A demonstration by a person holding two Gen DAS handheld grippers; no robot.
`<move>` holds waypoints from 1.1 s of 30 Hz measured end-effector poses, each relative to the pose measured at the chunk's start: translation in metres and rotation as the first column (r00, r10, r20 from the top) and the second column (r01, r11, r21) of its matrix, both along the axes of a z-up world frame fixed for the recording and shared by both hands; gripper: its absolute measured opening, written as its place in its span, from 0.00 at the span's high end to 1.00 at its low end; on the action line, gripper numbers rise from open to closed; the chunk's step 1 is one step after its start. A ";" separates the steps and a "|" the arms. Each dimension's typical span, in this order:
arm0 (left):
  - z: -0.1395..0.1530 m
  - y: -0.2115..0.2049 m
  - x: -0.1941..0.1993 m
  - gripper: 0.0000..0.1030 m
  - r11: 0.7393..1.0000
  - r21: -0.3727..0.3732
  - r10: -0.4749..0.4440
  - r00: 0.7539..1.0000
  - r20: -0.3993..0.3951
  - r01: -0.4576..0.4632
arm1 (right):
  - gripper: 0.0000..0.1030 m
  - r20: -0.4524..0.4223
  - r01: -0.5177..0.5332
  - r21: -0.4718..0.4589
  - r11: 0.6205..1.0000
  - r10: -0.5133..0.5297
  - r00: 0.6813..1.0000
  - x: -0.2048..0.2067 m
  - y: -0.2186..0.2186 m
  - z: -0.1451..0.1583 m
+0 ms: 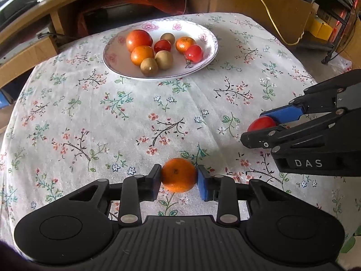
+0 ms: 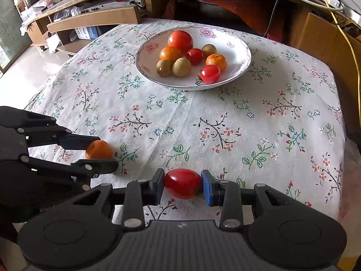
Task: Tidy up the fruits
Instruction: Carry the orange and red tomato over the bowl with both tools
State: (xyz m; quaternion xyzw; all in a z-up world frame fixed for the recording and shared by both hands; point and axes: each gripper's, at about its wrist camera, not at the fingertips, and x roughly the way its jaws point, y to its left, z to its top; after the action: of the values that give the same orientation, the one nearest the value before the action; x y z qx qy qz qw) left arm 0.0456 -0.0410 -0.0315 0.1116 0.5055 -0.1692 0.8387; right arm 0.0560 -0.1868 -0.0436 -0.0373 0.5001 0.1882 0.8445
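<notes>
Black grippers [image 1: 179, 179] [image 2: 182, 183] angled downward, clamped

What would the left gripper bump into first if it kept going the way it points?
Probably the flowered tablecloth: the left gripper, shut on a tangerine, points steeply down, well short of the plate.

Desk [image 1: 94, 117] under a white cloth [image 2: 270, 117] printed with small flowers and dark twigs; it spreads ahead of both claws. Beyond its far edge, wooden shelving [image 2: 94, 19] with boxes and clutter, ahead and left of the right claw. Yellow cable [image 1: 268, 11] trails down a brown cardboard panel [image 1: 259, 15], ahead and right of the left claw. Red fabric [image 2: 225, 2], possibly a cushion, sits in shadow straight ahead past the desk. Pale floor [image 2: 24, 67] far left.
</notes>
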 end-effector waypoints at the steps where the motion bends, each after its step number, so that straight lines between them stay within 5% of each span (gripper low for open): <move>1: 0.001 0.000 0.001 0.60 1.000 -0.003 0.001 1.000 0.002 -0.001 | 0.66 0.003 0.000 0.000 1.000 0.000 1.000 0.000 0.000 0.001; 17: 0.021 -0.003 0.026 0.60 0.998 -0.056 0.042 0.998 0.050 -0.039 | 0.66 0.040 0.017 0.034 0.999 -0.018 0.999 0.016 0.001 0.013; 33: 0.038 -0.003 0.088 0.62 0.990 -0.103 0.108 0.989 0.103 -0.098 | 0.66 0.086 0.099 0.113 0.989 -0.109 0.990 0.077 -0.007 0.036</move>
State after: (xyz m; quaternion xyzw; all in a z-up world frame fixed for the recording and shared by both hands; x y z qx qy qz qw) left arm 0.1340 -0.0440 0.0063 0.0534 0.4555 -0.1436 0.8770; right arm 0.1332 -0.1939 -0.0080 0.0264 0.4510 0.1688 0.8760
